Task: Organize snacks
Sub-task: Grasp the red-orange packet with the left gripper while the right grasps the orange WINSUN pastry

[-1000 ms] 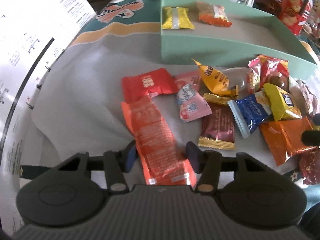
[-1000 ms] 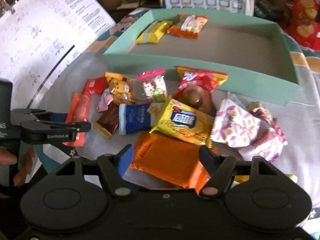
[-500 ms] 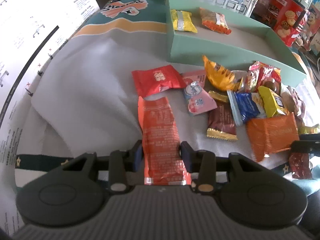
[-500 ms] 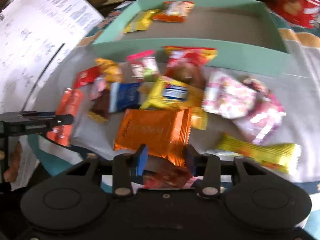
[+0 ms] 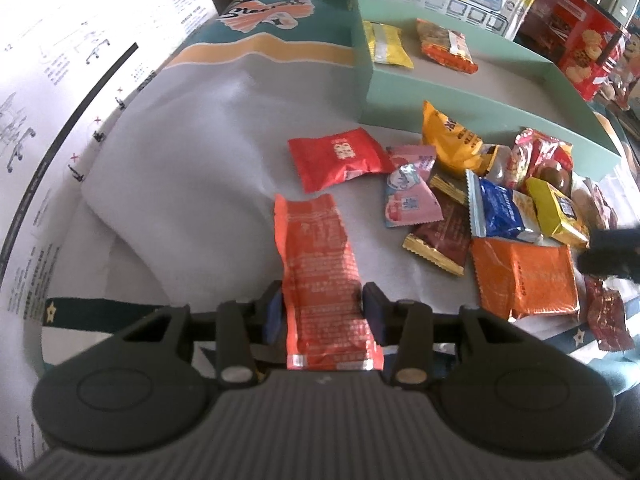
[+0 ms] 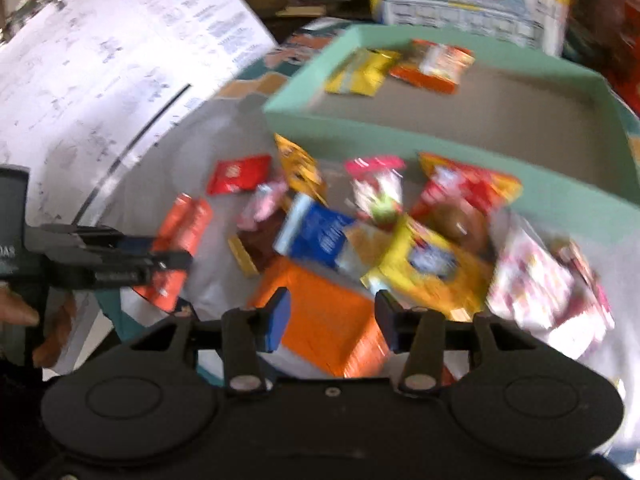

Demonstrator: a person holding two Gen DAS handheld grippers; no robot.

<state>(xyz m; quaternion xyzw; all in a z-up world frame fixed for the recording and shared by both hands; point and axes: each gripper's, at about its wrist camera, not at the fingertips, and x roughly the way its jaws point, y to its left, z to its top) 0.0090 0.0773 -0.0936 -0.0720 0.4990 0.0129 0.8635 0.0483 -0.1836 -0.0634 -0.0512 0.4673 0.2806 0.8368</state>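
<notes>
grey-white cloth (image 5: 192, 184) over the table, teal and yellow print at its far edge, a big white printed sheet (image 5: 52, 80) curling up along the left side. mint green tray (image 5: 452, 104) at the far right of the cloth, holding a yellow packet (image 5: 386, 44) and an orange-and-white packet (image 5: 446, 46) near its far left corner. red cookie box (image 5: 588, 52) beyond the tray's right wall.

loose snacks heaped on the cloth just in front of the tray's near wall: red square packet (image 5: 340, 156) at the left of the heap, pink packet (image 5: 408, 200) touching it, yellow pouch (image 5: 448, 140) nearest the tray, maroon bar with gold ends (image 5: 440, 236), blue packet (image 5: 500, 208), yellow packet with blue label (image 5: 556, 208), flat orange packet (image 5: 524, 276) at the near edge of the heap.

left gripper (image 5: 324, 312) clamped on the near end of a long orange-red wrapper (image 5: 316, 256), both blue pads pressed against its sides, wrapper lying away from the jaws toward the red square packet.

right gripper (image 6: 328, 316) over the flat orange packet (image 6: 320, 316), jaws opening, packet's near part between the pads but pads clear of it. right view heavily smeared; pink-and-white floral packets (image 6: 536, 284) at the heap's right edge, details unreadable. left gripper (image 6: 176, 258) seen side-on there, at the cloth's near left edge, a hand (image 6: 24, 316) behind it.
</notes>
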